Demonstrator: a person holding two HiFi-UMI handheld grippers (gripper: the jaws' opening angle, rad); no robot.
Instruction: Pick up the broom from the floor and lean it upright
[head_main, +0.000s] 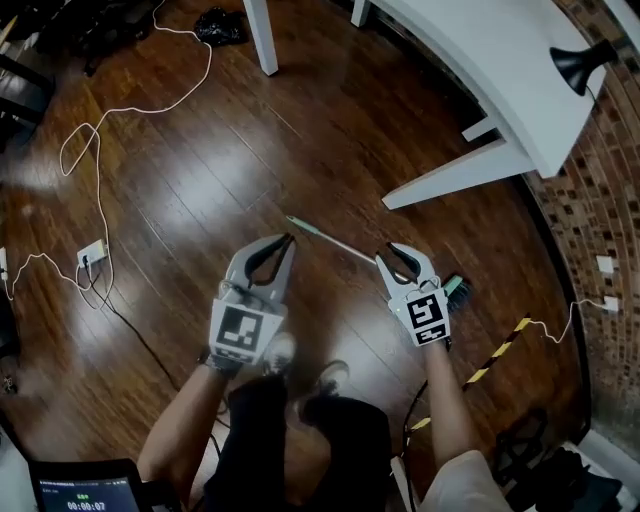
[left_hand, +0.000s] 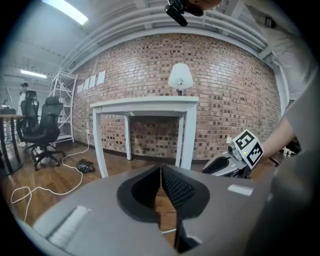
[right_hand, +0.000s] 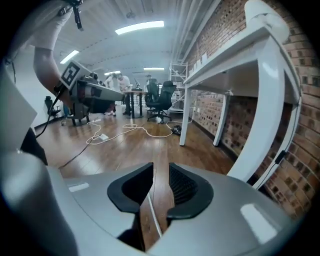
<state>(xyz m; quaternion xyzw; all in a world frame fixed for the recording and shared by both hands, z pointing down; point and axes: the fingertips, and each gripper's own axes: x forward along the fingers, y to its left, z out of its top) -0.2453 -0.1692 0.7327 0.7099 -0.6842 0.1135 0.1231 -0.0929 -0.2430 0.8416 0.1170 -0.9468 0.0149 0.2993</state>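
Note:
The broom lies flat on the wooden floor. Its thin pale handle runs from upper left to lower right, ending at a green head beside my right hand. My left gripper hangs just over the handle's free end, its tips touching and nothing between them. My right gripper is low over the handle nearer the head. It is open, and the handle shows as a light line in the gap, clear of the pads.
A white table with a black lamp stands at the upper right against a brick wall. A white cable and power strip lie on the left. A yellow-black strip and the person's shoes are close by.

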